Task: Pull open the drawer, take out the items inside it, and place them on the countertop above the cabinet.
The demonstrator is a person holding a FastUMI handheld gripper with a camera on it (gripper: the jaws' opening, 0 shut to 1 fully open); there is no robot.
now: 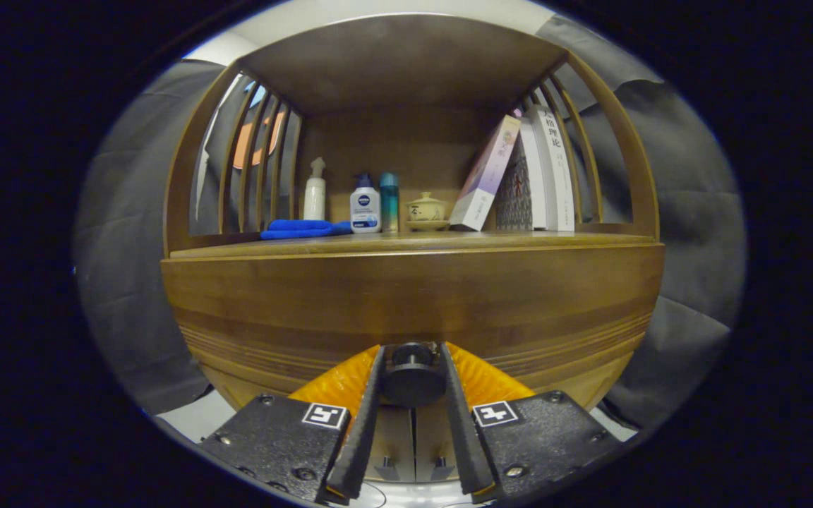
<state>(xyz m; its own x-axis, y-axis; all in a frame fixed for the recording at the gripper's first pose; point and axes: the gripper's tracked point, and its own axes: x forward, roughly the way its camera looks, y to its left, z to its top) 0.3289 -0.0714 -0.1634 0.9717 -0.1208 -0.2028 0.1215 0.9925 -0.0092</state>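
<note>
A wooden cabinet fills the view, with its drawer front (413, 310) straight ahead of me. A dark round knob (412, 377) sticks out of the drawer front, low and in the middle. My gripper (412, 349) is shut on that knob, one finger pressing each side. The drawer sits flush with the cabinet, so what it holds is hidden. Above it runs the countertop (519, 241), the floor of an open shelf with slatted sides.
On the countertop stand a folded blue cloth (300, 228), a white spray bottle (315, 190), a white-and-blue lotion bottle (365, 204), a teal can (389, 202), a small lidded teacup (426, 211) and leaning books (519, 176). The countertop's front strip is bare.
</note>
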